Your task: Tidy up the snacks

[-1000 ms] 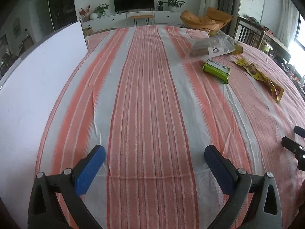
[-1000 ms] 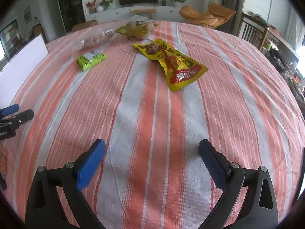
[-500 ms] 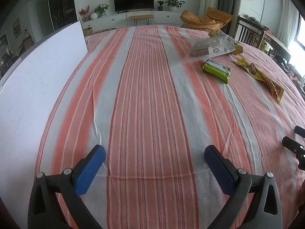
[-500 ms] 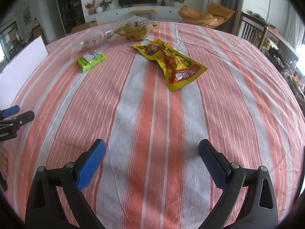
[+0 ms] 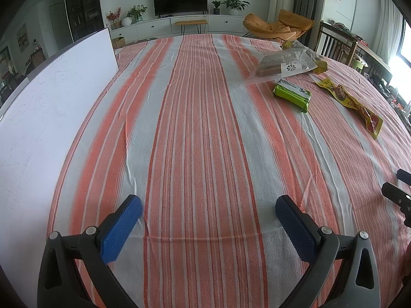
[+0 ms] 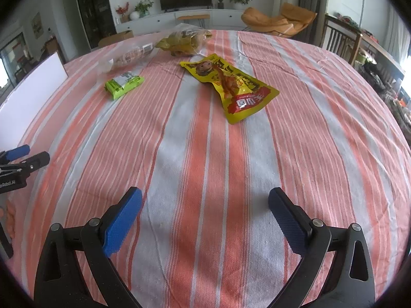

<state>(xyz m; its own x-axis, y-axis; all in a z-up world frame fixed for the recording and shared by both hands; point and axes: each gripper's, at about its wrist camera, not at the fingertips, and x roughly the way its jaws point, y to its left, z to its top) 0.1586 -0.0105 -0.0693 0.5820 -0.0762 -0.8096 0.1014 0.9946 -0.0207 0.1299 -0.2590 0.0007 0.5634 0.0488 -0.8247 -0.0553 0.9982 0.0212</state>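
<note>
L gripper (image 5: 208,209) & R gripper (image 6: 205,201) both gaping wide, gripping nothing; yellow snack pouch (image 6: 230,87) lying at R's 12 o'clock, green packet (image 6: 124,83) at 11.

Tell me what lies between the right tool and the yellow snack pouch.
Nothing: the right wrist view shows only bare striped tablecloth between the open right tool and the yellow snack pouch.

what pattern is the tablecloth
Orange-red and white stripes, running lengthwise across the tablecloth; clearest in the left wrist view.
</note>
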